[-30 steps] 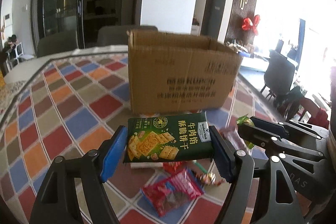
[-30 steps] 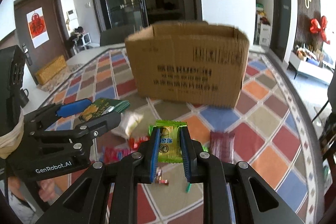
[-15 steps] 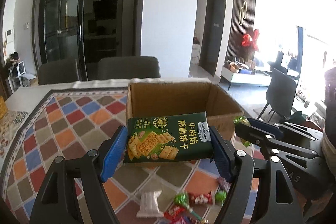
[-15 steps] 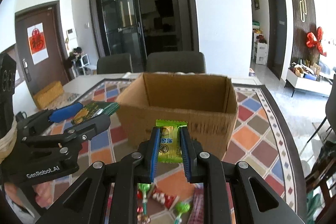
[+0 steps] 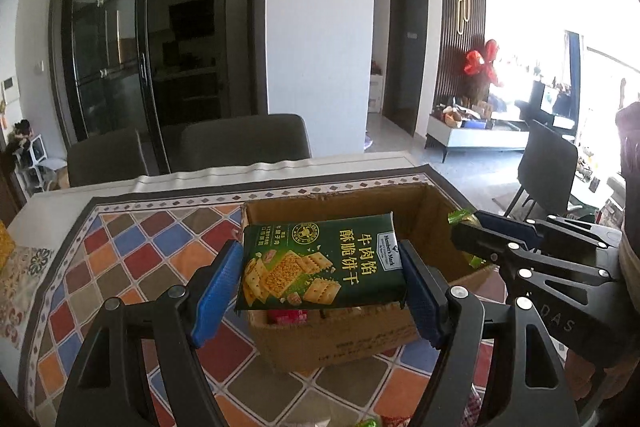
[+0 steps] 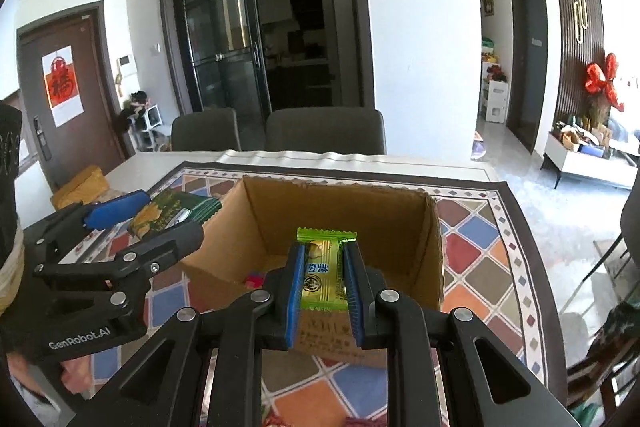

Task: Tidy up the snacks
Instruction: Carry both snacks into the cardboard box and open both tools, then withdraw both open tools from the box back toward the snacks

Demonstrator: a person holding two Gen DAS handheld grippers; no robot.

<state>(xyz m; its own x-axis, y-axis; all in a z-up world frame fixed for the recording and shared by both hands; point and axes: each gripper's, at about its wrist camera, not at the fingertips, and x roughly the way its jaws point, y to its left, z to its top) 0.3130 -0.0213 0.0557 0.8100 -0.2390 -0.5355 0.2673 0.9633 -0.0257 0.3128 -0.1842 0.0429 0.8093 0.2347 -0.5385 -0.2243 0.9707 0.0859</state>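
My left gripper [image 5: 320,287] is shut on a dark green cracker packet [image 5: 320,263] and holds it over the near left part of an open cardboard box [image 5: 340,339]. My right gripper [image 6: 322,291] is shut on a small light green snack packet [image 6: 324,275] and holds it above the box's [image 6: 432,247] near wall. A red wrapper [image 6: 253,280] lies inside the box. The left gripper [image 6: 132,227] with its cracker packet [image 6: 172,213] shows at the left in the right wrist view. The right gripper [image 5: 472,239] shows at the right in the left wrist view.
The box stands on a table with a colourful diamond-pattern cloth [image 5: 132,259]. Two grey chairs [image 6: 324,131] stand at the table's far side. A yellow parcel [image 6: 80,187] lies at the table's far left. Loose wrappers [image 5: 400,421] lie near the front edge.
Both grippers have risen and moved forward with their packets, from low in front of the box to above its open top. The loose snacks on the cloth have dropped out of view.
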